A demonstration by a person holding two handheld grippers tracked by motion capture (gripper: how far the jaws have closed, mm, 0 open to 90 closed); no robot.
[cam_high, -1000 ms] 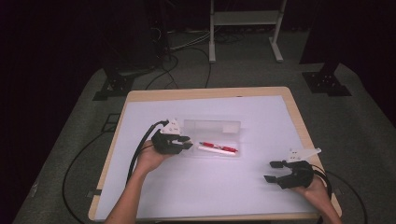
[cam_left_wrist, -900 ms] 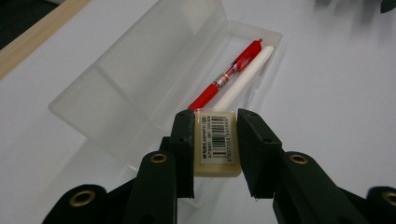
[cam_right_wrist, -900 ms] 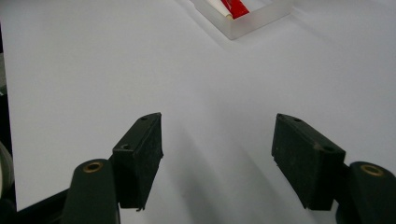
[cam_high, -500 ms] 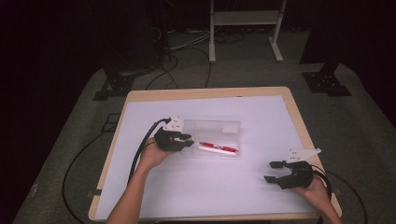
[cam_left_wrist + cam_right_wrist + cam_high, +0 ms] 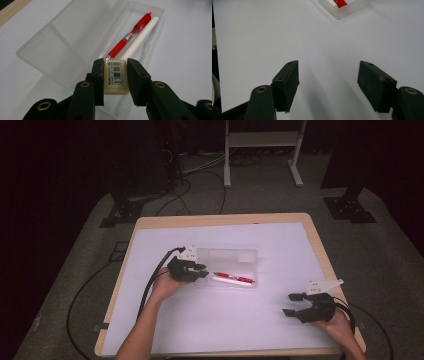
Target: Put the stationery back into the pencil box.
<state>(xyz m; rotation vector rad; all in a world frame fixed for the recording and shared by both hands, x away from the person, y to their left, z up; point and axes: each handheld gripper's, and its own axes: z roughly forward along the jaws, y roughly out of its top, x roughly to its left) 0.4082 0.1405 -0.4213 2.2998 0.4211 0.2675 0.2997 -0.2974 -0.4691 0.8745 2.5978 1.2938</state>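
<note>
Your left gripper (image 5: 115,75) is clamped on a cream rectangular eraser with a barcode label (image 5: 115,77), held over the near end of the open clear plastic pencil case (image 5: 75,42), probably so it can drop in beside the red retractable pen (image 5: 128,37) and the white stick (image 5: 141,37). Your right gripper (image 5: 296,304) rests well apart with its jaws wide and empty. The left gripper view confirms the grip; the high view places the case mid-table on the white table surface (image 5: 250,320).
</note>
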